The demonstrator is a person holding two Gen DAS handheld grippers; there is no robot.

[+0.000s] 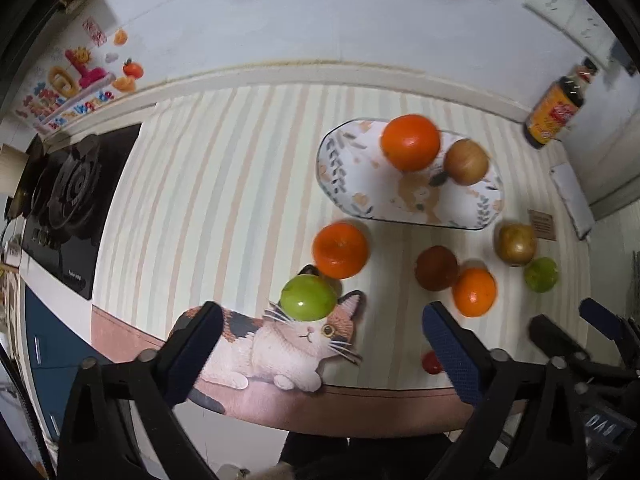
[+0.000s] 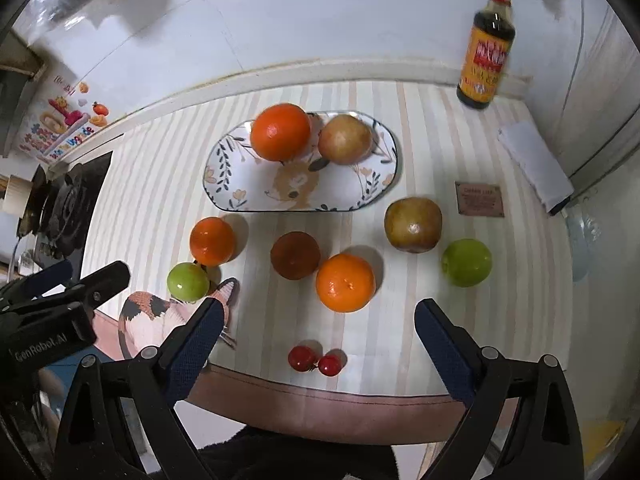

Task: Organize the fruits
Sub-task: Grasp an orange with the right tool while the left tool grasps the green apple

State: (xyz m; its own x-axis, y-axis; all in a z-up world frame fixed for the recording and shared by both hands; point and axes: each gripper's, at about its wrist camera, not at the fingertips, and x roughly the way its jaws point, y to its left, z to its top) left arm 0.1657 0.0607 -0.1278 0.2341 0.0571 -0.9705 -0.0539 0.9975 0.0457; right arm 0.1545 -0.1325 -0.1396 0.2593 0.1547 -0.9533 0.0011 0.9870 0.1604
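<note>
An oval patterned plate [image 1: 352, 184] [image 2: 240, 196] holds an orange [image 1: 410, 142] [image 2: 280, 131] and a tan apple [image 1: 466, 161] [image 2: 345, 139]. On the striped cloth lie two more oranges [image 2: 212, 240] [image 2: 345, 282], a dark brown fruit [image 2: 295, 255], a brownish apple [image 2: 413, 224], two green apples [image 2: 188, 281] [image 2: 466, 263] and two small red fruits [image 2: 316, 360]. My left gripper [image 1: 320, 344] is open and empty, near the left green apple [image 1: 308, 297]. My right gripper [image 2: 316, 340] is open and empty above the red fruits.
A cat-shaped mat [image 1: 280, 344] lies at the table's front edge. A sauce bottle [image 2: 486, 48] stands at the back right by the wall. A gas stove [image 1: 68, 200] is at the left. A small brown card [image 2: 479, 199] and a white pad [image 2: 534, 166] lie at the right.
</note>
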